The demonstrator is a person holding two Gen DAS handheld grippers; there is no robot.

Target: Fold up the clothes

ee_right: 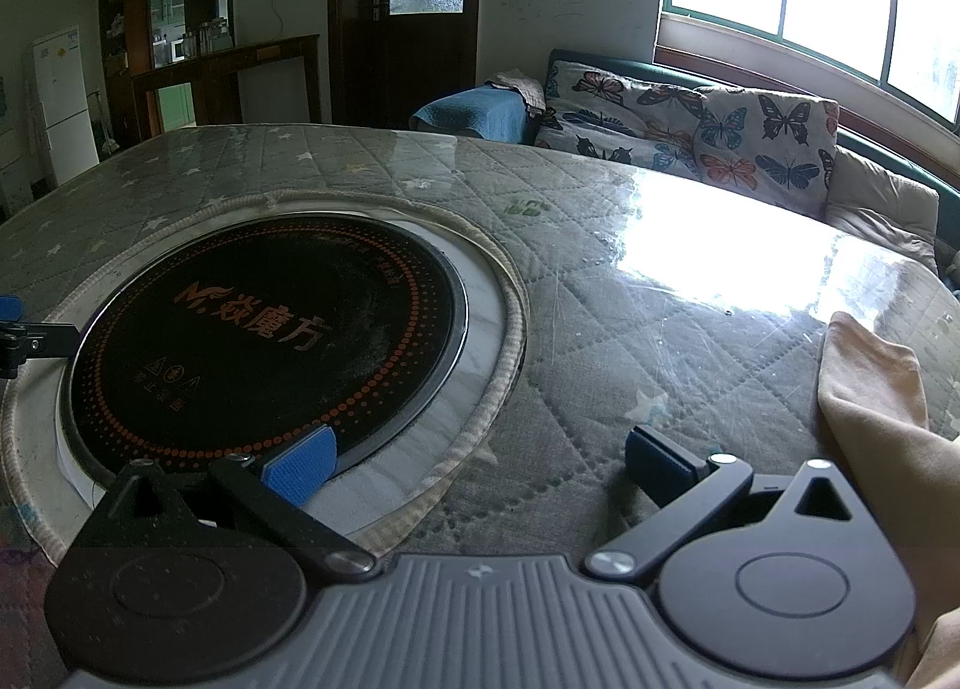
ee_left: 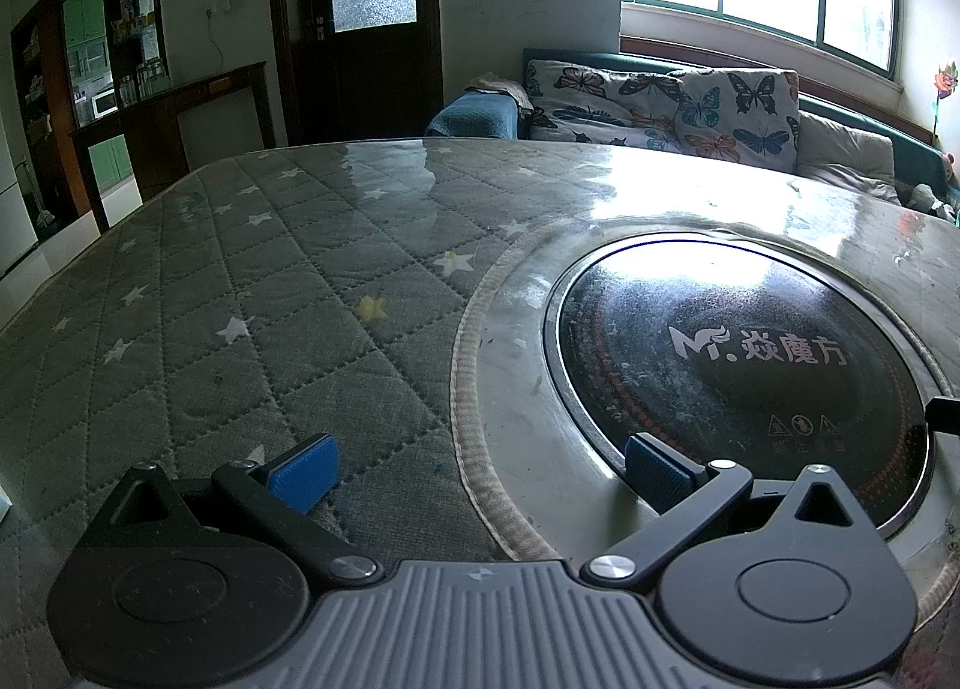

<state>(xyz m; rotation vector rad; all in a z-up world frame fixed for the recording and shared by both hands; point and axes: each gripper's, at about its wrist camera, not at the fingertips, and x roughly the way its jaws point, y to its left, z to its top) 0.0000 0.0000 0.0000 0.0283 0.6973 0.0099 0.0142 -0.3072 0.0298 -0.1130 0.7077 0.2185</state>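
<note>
Tan cloth (ee_right: 888, 449) is seen bunched at the table's right edge, just beside the right gripper (ee_right: 480, 464) (jaws spread, nothing held). Quilted star cover (ee_left: 240, 293) surrounds a black cooktop (ee_left: 750, 365); butterfly cushions (ee_left: 660, 101) sit under the window. Left gripper (ee_left: 480, 464) is likewise released.

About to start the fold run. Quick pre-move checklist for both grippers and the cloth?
1. Left gripper open, holding nothing: ok.
2. Right gripper open, holding nothing: ok.
3. Cloth in view: ok in the right wrist view, at the right edge; absent from the left wrist view.
4. Cloth laid flat: not ok, it looks bunched.
5. Whole cloth visible: cannot tell, cut off by the frame.
6. Cooktop free of cloth: ok.
</note>
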